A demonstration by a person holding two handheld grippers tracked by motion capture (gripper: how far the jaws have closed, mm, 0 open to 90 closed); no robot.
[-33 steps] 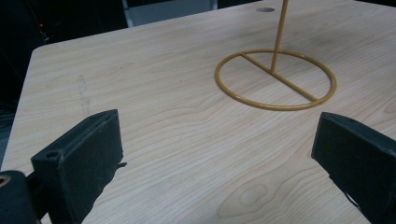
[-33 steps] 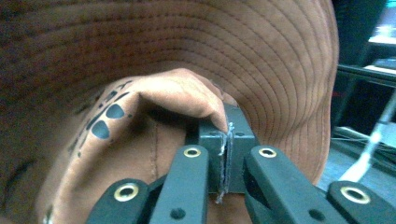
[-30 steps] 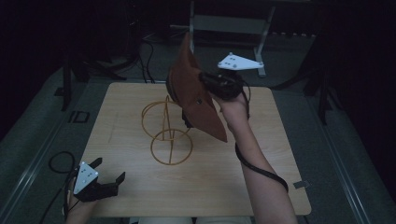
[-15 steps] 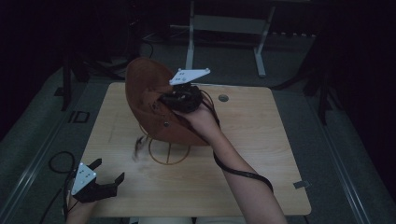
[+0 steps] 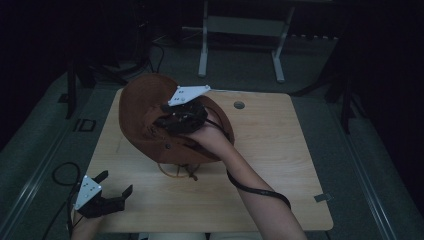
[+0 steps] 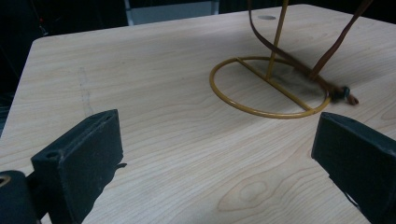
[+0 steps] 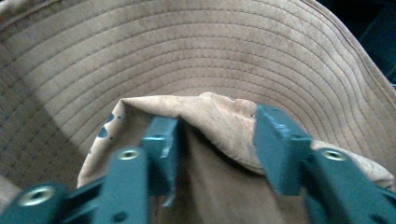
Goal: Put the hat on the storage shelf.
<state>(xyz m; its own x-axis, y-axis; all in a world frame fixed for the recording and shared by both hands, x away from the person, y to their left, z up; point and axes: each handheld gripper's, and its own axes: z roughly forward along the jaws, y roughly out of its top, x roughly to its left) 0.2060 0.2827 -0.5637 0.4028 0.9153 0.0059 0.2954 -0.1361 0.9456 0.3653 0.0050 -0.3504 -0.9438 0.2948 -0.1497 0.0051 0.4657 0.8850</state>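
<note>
The wooden surface [image 5: 280, 150] carries a brown hat [image 5: 145, 107] draped over a wire stand [image 6: 268, 86], hiding its top. The right gripper [image 5: 172, 117] sits on the hat, its jaws just opened around a fold. The left gripper [image 5: 107, 192] rests apart, jaws wide. No writing is readable.

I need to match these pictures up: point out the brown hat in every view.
High view: brown hat centre-left, over the wire stand.
Left gripper view: its chin cord, upper right, hanging beside the stand.
Right gripper view: its brim across the top, a fold at bottom centre.
Shared landmark: the stand's ring base.
</note>
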